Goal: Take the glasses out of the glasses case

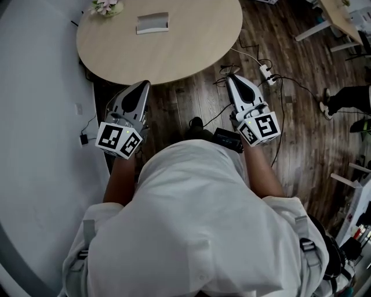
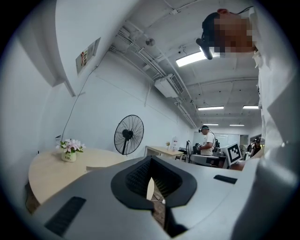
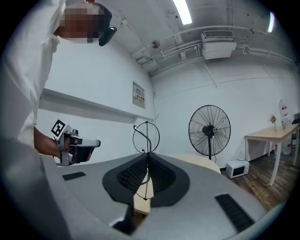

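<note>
Both forearms are bent at the person's waist, just short of the round table point(image 1: 191, 46). The left gripper point(image 1: 141, 87) and the right gripper point(image 1: 233, 77) both point toward the table's near edge. They are level with each other and well apart. In its own view, the left gripper point(image 2: 151, 159) has its jaws closed tip to tip with nothing held. The right gripper point(image 3: 148, 157) is the same (only a thin slit shows between the pads).

A pot of flowers point(image 1: 106, 7) stands at the table's far left rim. A power strip point(image 1: 266, 72) with trailing cables lies on the floor off the table's right side. A standing fan point(image 2: 129, 134) stands beyond the table.

The glasses case point(image 1: 152, 23) lies flat on the far half of the table, beside the flowers and well apart from both grippers. Its long axis runs across the table, left to right. Whether it is open I cannot tell.
</note>
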`<action>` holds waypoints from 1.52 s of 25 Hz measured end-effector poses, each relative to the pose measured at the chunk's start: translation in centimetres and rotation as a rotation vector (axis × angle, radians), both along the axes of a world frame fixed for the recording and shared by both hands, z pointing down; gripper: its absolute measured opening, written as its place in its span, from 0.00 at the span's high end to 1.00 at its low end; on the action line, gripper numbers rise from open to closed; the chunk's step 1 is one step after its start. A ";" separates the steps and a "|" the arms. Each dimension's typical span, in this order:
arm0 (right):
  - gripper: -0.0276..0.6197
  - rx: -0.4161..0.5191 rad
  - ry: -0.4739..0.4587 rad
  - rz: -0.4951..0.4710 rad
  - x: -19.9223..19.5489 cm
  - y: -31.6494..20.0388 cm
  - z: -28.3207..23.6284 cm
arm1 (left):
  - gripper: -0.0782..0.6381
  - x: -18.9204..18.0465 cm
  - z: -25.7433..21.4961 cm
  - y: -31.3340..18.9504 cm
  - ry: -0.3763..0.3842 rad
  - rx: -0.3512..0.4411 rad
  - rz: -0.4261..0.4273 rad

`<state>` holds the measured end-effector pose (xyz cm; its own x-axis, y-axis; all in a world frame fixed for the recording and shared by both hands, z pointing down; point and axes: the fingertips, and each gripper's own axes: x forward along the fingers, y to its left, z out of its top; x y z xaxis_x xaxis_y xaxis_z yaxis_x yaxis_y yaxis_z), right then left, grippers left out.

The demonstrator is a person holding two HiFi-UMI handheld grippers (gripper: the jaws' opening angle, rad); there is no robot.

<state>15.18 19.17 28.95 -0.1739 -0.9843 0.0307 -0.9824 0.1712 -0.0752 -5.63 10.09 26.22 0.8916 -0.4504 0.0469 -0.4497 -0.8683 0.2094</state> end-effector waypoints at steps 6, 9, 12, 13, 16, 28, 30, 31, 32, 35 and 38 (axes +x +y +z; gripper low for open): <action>0.91 -0.022 -0.015 0.027 -1.5 1.0 1.3 | 0.88 -1.3 1.6 1.1 0.018 0.002 0.009; 0.91 -0.032 -0.009 0.039 -2.1 1.7 1.7 | 0.88 -2.5 2.2 1.4 0.033 -0.020 -0.006; 0.91 -0.028 -0.001 0.054 -2.3 2.0 1.6 | 0.88 -3.0 2.7 1.4 0.035 -0.027 -0.001; 0.91 -0.027 -0.001 0.058 -2.4 2.0 1.6 | 0.88 -3.1 2.8 1.4 0.036 -0.029 0.001; 0.91 -0.027 -0.001 0.071 -2.7 2.4 1.6 | 0.88 -3.3 3.0 1.4 0.040 -0.033 0.014; 0.91 -0.042 -0.011 0.112 -2.8 3.6 2.4 | 0.88 -3.7 3.4 1.4 0.056 -0.044 0.050; 0.91 -0.043 -0.011 0.111 -2.9 3.8 2.4 | 0.88 -3.9 3.4 1.6 0.058 -0.042 0.047; 0.91 -0.044 -0.011 0.111 -2.9 3.8 2.4 | 0.88 -4.0 3.4 1.6 0.058 -0.042 0.045; 0.91 -0.046 -0.012 0.110 -3.0 3.7 2.5 | 0.88 -4.1 3.4 1.5 0.058 -0.041 0.043; 0.91 -0.050 -0.013 0.108 -3.3 3.5 2.6 | 0.88 -4.5 3.5 1.4 0.052 -0.032 0.035; 0.91 -0.056 -0.014 0.107 -3.5 3.6 2.7 | 0.88 -4.9 3.6 1.4 0.050 -0.027 0.023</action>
